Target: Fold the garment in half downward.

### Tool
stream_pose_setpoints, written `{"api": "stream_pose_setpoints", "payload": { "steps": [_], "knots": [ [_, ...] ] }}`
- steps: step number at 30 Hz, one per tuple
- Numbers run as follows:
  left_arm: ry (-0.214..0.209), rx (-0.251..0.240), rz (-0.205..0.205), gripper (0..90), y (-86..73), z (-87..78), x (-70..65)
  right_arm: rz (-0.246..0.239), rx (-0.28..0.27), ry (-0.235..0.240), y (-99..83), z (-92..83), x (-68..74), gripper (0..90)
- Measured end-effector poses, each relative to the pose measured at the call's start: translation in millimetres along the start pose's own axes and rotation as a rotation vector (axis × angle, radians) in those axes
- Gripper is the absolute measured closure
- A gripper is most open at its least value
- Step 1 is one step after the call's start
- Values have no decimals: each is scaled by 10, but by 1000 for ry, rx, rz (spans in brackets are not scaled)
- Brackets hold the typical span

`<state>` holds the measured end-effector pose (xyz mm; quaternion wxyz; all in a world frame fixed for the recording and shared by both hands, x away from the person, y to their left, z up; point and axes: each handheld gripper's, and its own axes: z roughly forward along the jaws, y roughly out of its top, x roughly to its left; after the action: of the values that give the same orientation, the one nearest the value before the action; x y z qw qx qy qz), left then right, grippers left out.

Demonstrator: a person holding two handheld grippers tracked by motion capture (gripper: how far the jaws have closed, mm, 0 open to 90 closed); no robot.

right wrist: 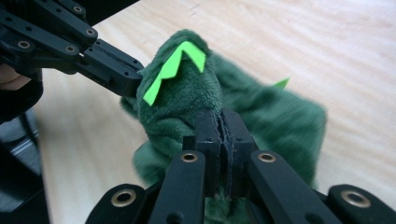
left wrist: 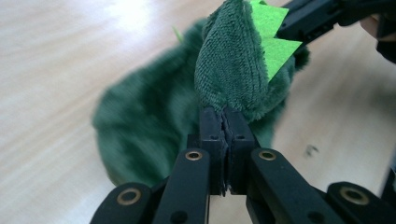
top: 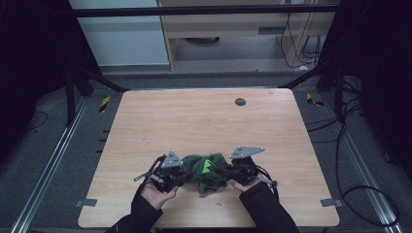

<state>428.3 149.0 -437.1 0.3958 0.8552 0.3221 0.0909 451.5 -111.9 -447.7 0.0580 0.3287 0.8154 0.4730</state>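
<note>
A wooden table (top: 204, 116) is sitting on grey floor (top: 53, 145); a pale cabinet (top: 233, 29) is standing far behind, cables (top: 359, 145) trailing right.

The plush cloth (top: 206, 172) lies on the table (top: 204, 116), near its front edge; the left gripper (top: 182, 178) is at the cloth's left, the right gripper (top: 222, 171) at its right; a round cap (top: 240, 101) sits far behind the cloth.
</note>
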Motion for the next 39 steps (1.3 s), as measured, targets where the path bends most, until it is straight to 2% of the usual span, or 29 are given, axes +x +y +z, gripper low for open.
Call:
{"api": "stream_pose_setpoints", "payload": {
  "steps": [7,12,16,19,24,26,28,31,34,39],
  "knots": [
    [-31,47,29,876,-187,77,-154,2,37,31,-222,-29,114,841],
    [-22,54,28,863,-259,35,-174,0,58,31,-294,-38,168,796],
    [11,12,5,829,-240,-114,-100,10,28,14,-270,-128,142,792],
    [31,-23,-34,813,-199,-213,18,22,-8,-1,-217,-194,104,796],
    [58,-44,-64,808,-119,-285,114,31,-51,-37,-99,-160,41,825],
    [71,-53,-62,822,-41,-264,141,56,-52,-34,-54,-93,5,856],
    [69,-55,-77,856,30,-196,174,70,-51,-41,-29,-36,-10,887],
    [73,-29,-78,896,76,-57,184,66,-39,-46,0,44,-5,900],
    [56,-10,-64,898,52,26,117,56,-25,-27,4,71,25,900],
    [33,12,-41,898,-16,53,-16,48,-7,0,-43,49,76,900]
  ]
}}
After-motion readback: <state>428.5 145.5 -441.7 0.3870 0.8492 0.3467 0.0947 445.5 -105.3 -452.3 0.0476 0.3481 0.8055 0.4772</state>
